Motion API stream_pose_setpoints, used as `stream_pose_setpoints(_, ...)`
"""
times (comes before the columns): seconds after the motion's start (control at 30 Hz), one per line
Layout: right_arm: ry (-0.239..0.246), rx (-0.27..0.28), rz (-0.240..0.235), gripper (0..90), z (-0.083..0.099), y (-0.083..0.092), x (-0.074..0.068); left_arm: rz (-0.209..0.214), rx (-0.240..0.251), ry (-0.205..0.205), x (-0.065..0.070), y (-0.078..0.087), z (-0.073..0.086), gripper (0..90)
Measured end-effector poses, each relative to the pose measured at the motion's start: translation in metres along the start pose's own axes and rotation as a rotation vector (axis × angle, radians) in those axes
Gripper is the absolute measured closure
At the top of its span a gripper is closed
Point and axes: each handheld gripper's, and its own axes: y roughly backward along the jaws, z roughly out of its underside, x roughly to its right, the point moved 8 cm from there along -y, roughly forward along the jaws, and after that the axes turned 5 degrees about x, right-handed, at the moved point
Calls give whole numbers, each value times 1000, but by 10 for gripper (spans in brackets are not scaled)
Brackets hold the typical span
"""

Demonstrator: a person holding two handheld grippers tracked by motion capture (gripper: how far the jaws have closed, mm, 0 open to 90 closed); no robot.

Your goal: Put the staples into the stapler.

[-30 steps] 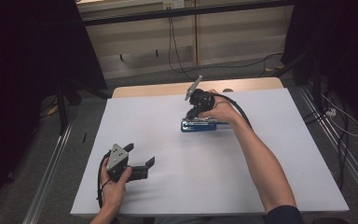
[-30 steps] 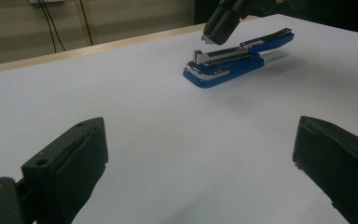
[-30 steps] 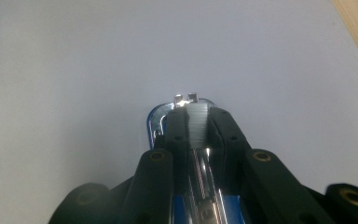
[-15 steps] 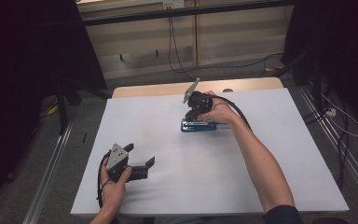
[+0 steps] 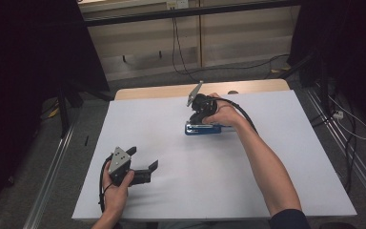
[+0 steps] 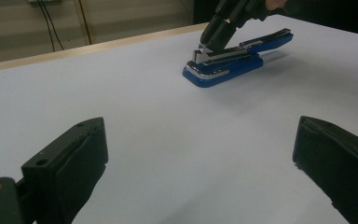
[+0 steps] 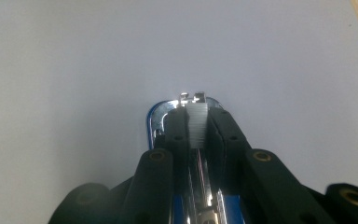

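Nothing has shifted over the last second: the right gripper (image 5: 201,114) stays pinched on a strip of staples (image 7: 197,122) seated in the blue stapler (image 5: 203,129) directly beneath it, so loading looks mid-step. It points steeply down, forearm stretched forward. The left gripper (image 5: 143,158) rests wide open and empty, near the table (image 5: 286,162) edge

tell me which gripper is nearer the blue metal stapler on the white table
Right. The right gripper is shut on the blue metal stapler, jaws clamped around its front end. The left gripper sits open near the table's front left, well apart from it.
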Motion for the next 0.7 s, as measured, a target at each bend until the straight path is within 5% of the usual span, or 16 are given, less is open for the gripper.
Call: stream_pose_setpoints(0.7, 27, -8, -19, 793, 1, -2, 1, 5, -1, 1, 0, 0, 0, 33)
